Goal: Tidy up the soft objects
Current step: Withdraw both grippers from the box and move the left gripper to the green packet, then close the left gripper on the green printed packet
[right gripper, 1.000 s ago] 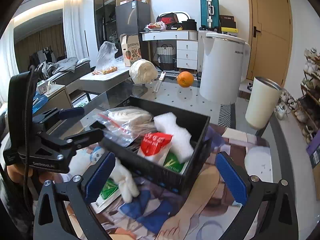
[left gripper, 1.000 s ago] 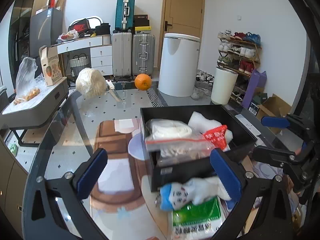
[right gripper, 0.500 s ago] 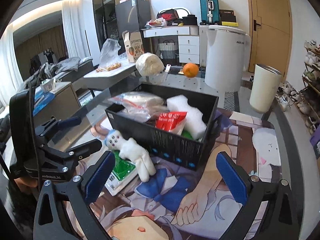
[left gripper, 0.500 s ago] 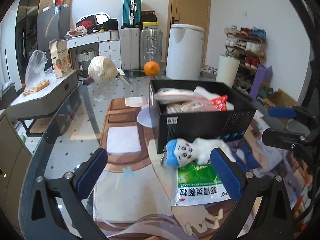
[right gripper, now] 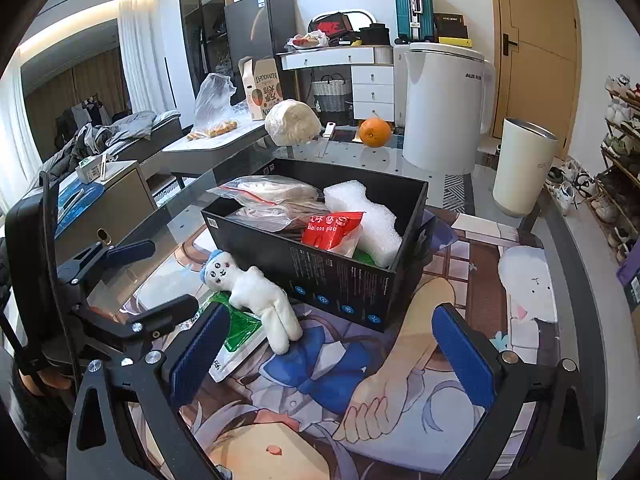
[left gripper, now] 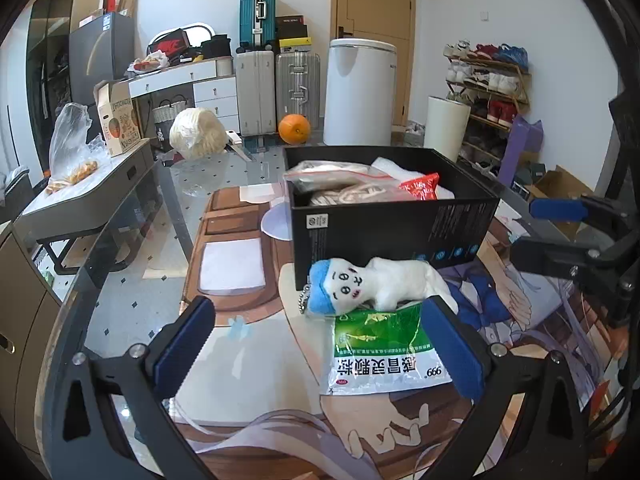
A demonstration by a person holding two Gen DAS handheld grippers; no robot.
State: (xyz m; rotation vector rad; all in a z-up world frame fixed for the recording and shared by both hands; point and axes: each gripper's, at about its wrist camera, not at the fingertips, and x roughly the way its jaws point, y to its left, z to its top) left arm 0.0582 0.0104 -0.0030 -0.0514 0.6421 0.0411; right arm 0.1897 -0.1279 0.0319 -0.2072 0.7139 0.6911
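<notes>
Plush (left gripper: 372, 286) lies on green packet (left gripper: 384, 354), touching black box (left gripper: 392, 236) near wall. Left gripper (left gripper: 320, 344) spread wide, empty; right gripper (right gripper: 332, 350) likewise. Bare mat (right gripper: 460, 280) right of box.

I am working in a lived-in home: suitcases (left gripper: 276, 80) stand by the door (left gripper: 374, 0), a shoe rack (left gripper: 490, 80) lines the wall, and an unmade bed (right gripper: 116, 132) lies beyond a white dresser (right gripper: 360, 76).
</notes>
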